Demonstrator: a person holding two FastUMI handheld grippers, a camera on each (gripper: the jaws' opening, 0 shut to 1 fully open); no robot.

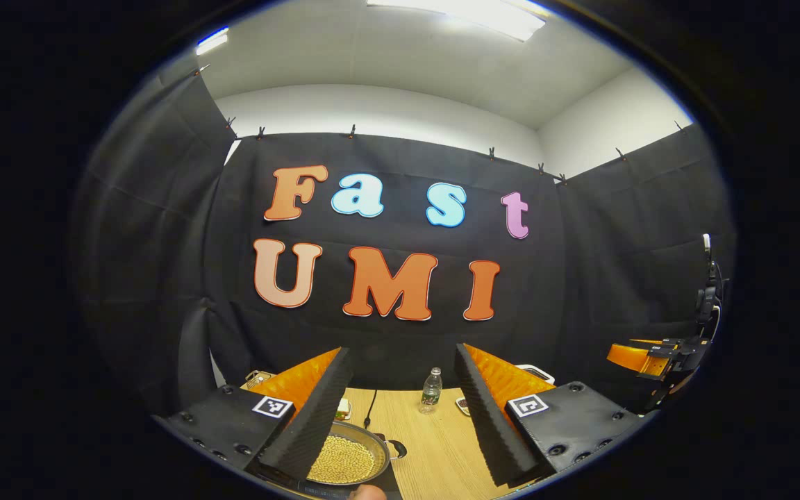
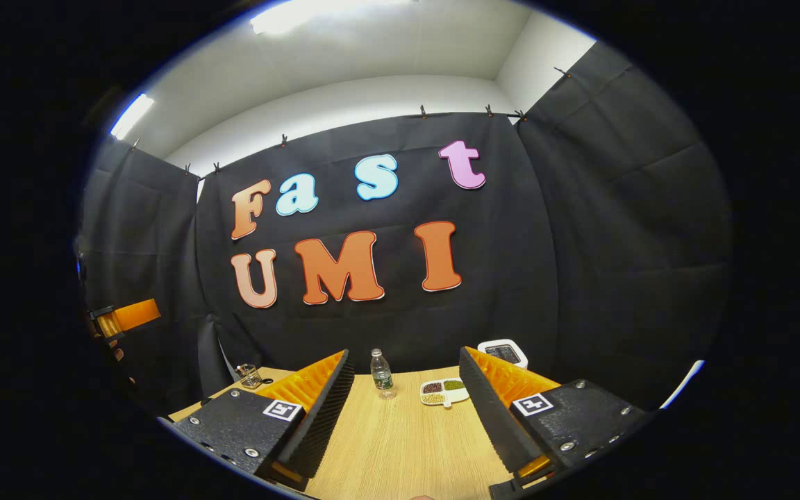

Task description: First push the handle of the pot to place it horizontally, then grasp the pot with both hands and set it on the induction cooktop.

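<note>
A grey metal pot (image 1: 344, 458) full of yellowish beans sits low in the left gripper view, partly hidden behind my left finger. It rests on a black slab (image 1: 389, 480) that looks like the induction cooktop, and a short pot handle (image 1: 396, 448) sticks out to the right. My left gripper (image 1: 401, 354) stands open above and just behind the pot, nothing between its fingers. In the right gripper view my right gripper (image 2: 404, 354) is open over bare wooden table (image 2: 400, 444). That right gripper (image 1: 650, 357) shows far right, held up in the air.
A water bottle (image 2: 381, 373) stands at the table's back middle. A white divided dish (image 2: 444, 391) of beans lies beside it, with a white device (image 2: 504, 352) behind. A glass jar (image 2: 251, 375) sits back left. A black cable (image 1: 370, 406) runs toward the cooktop.
</note>
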